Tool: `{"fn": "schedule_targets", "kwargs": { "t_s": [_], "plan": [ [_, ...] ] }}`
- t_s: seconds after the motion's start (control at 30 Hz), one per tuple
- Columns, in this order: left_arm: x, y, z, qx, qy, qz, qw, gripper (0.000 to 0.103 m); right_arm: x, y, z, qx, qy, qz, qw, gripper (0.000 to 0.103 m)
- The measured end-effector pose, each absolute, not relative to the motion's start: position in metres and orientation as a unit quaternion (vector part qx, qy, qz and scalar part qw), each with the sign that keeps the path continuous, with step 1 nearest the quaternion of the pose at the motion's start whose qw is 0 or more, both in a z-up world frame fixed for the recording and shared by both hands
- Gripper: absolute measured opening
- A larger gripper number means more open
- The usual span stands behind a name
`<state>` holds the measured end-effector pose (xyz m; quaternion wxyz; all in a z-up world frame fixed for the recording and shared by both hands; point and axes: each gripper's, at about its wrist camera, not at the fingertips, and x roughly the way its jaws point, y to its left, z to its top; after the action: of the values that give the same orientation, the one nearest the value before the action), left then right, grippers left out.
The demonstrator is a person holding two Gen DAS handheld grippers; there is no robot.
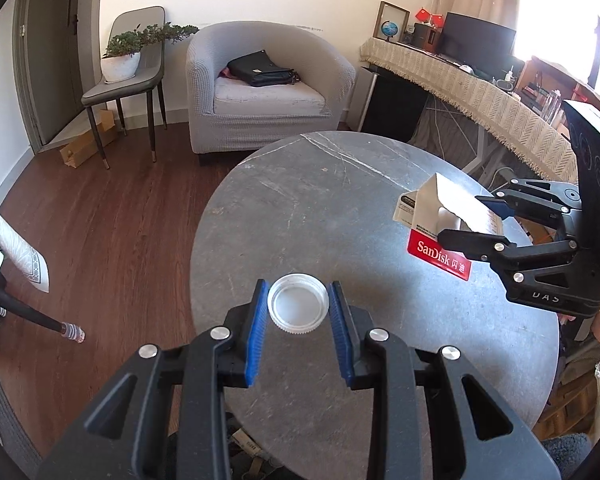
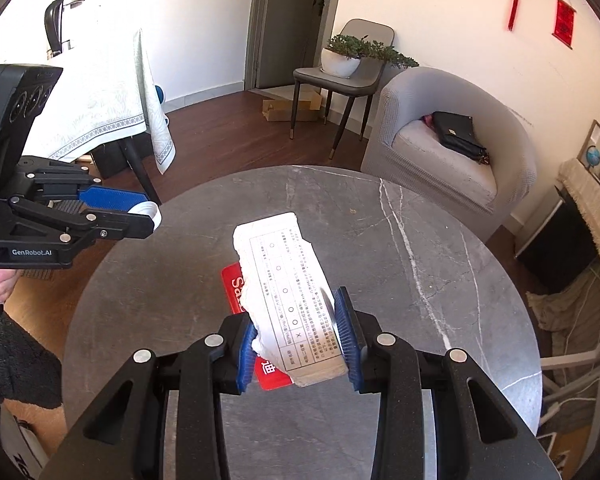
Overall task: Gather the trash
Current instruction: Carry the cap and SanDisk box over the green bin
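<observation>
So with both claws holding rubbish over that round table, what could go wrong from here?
The left gripper pinches the white lid only by its round rim, so it might slip or pop out. The right gripper squeezes the torn SanDisk package near one end, and most of it sticks out past the fingers, so it could tilt or slide free. Neither view shows a bin, so both pieces may need carrying.

Left gripper (image 1: pixel 298 312) extended forward, blue pads (image 1: pixel 257 330) clamped either side of a white cap (image 1: pixel 297 309), right gripper (image 2: pixel 298 342) pinching a torn package (image 2: pixel 290 300).
</observation>
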<state>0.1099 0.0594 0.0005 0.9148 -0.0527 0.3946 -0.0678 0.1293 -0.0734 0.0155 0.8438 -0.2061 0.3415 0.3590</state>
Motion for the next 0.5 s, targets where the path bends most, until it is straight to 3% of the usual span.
{"fn": "schedule_targets", "kwargs": {
  "t_s": [0.5],
  "plan": [
    [0.047,0.139,-0.011,-0.075,0.407,-0.018,0.91,0.033,0.069,-0.025,0.013,-0.125,0.365,0.377,0.842,0.036]
  ]
}}
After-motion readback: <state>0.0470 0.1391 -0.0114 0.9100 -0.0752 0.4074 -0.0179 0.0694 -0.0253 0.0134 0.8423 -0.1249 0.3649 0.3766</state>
